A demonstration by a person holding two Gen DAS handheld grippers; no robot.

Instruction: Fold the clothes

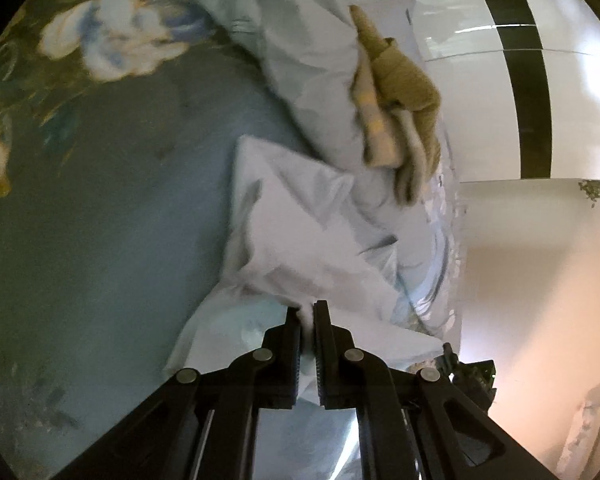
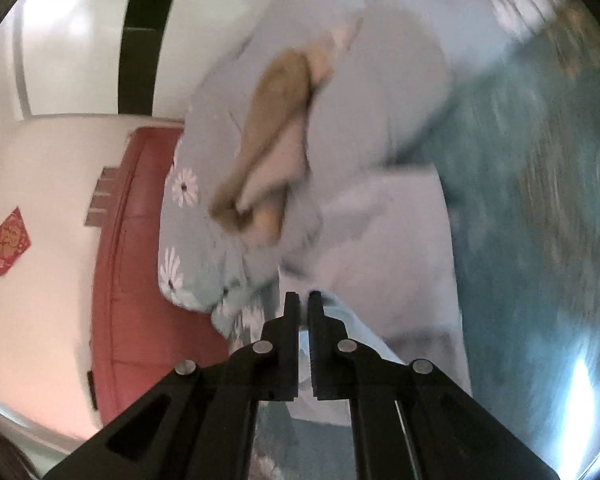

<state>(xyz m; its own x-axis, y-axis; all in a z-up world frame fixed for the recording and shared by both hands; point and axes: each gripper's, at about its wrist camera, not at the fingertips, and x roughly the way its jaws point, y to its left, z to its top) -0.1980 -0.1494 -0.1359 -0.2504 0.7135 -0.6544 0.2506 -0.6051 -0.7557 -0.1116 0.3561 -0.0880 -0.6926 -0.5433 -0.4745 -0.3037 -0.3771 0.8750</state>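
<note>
A pale lavender-white garment (image 1: pixel 296 236) lies crumpled on a teal bedspread (image 1: pixel 100 220). My left gripper (image 1: pixel 307 307) is shut on a fold of it at its near edge, and the cloth runs down between the fingers. In the right wrist view the same pale garment (image 2: pixel 384 240) stretches away, blurred. My right gripper (image 2: pixel 303 298) is shut on a pale edge of it, with cloth showing between the fingers. A tan and cream garment (image 1: pixel 396 100) lies bunched beyond, also the tan garment (image 2: pixel 272 140) in the right wrist view.
A light blue quilt with white daisies (image 2: pixel 188 216) is heaped at the bed's edge, the quilt (image 1: pixel 308 40) behind the tan piece. A red headboard (image 2: pixel 128 248) and white wall (image 2: pixel 40 168) stand left. The bedspread has a large floral print (image 1: pixel 112 28).
</note>
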